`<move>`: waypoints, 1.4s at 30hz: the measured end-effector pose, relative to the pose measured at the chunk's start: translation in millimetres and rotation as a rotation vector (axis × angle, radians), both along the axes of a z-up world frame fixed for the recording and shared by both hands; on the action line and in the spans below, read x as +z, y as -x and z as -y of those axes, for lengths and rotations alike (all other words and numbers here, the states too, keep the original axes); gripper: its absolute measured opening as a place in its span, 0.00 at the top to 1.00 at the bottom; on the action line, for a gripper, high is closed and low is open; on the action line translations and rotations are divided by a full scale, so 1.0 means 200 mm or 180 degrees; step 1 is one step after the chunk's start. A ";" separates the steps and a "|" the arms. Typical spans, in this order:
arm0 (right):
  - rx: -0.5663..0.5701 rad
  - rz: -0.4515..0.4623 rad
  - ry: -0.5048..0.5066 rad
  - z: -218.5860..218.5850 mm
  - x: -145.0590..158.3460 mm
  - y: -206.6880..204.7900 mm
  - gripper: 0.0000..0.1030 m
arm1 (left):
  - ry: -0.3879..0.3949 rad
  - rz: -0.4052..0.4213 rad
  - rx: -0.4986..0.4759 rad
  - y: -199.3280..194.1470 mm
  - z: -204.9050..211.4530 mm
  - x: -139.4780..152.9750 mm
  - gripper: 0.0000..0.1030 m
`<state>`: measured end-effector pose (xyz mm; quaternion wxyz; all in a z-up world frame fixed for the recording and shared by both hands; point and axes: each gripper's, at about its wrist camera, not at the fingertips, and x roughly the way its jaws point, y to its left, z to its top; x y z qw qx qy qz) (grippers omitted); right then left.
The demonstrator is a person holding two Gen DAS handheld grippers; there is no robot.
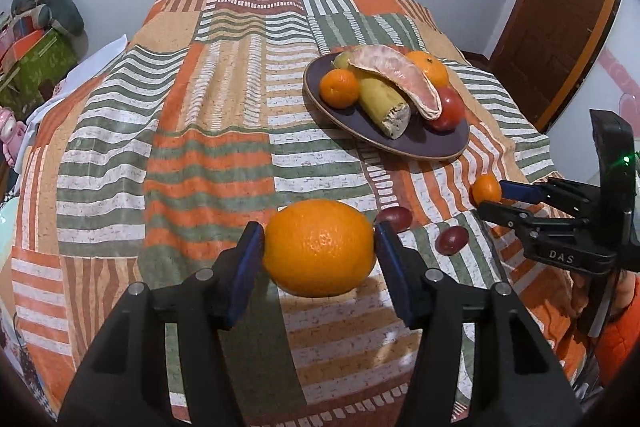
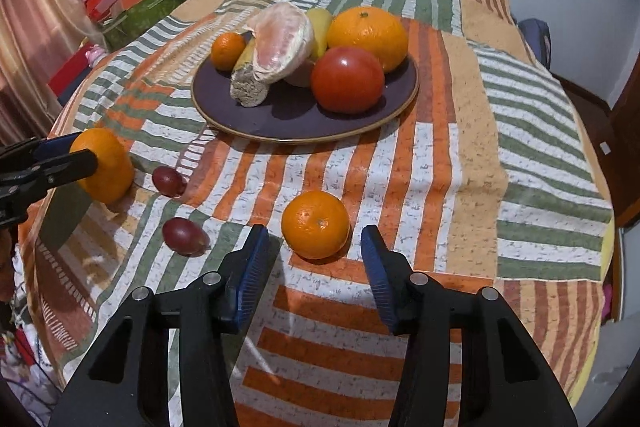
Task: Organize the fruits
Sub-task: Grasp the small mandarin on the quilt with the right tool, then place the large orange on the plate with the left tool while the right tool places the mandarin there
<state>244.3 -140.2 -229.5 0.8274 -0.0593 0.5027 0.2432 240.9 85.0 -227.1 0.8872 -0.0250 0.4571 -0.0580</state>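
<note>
The left gripper [image 1: 319, 247] pinches a large orange [image 1: 319, 247] between its blue pads [image 1: 247, 265], and the fruit hangs clear of the patterned cloth [image 1: 200, 155] with its shadow beneath it. The orange is slightly oval; its long axis runs left to right, from one pad to the other, and its stem end cannot be made out.

The right gripper [image 2: 316, 259] has its jaws spread, one to each side of a small tangerine [image 2: 315, 224] that sits on the cloth. A gap shows at each side, so the pads do not press it. The tangerine is nearly round, and its stem dimple faces up and toward the camera.

Two dark red grapes [image 2: 184, 235] lie on the cloth to the left of the tangerine (one nearer, one farther), between it and the held orange. Both are egg-shaped and lie on their sides.

Farther back stands a dark purple plate [image 2: 288, 115]. On it rest a peeled pomelo segment [image 2: 282, 41], a banana piece [image 2: 248, 83] whose cut end points toward the near left, a tomato [image 2: 347, 79], a big mandarin [image 2: 366, 35] with its stem up, and a small mandarin [image 2: 227, 50] at the far left. The pomelo segment leans over the banana.
</note>
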 end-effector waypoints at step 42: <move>0.0031 0.0334 -0.0226 -0.11 0.15 -0.16 0.69 | 0.0137 0.0329 -0.0024 -0.34 0.16 0.17 0.41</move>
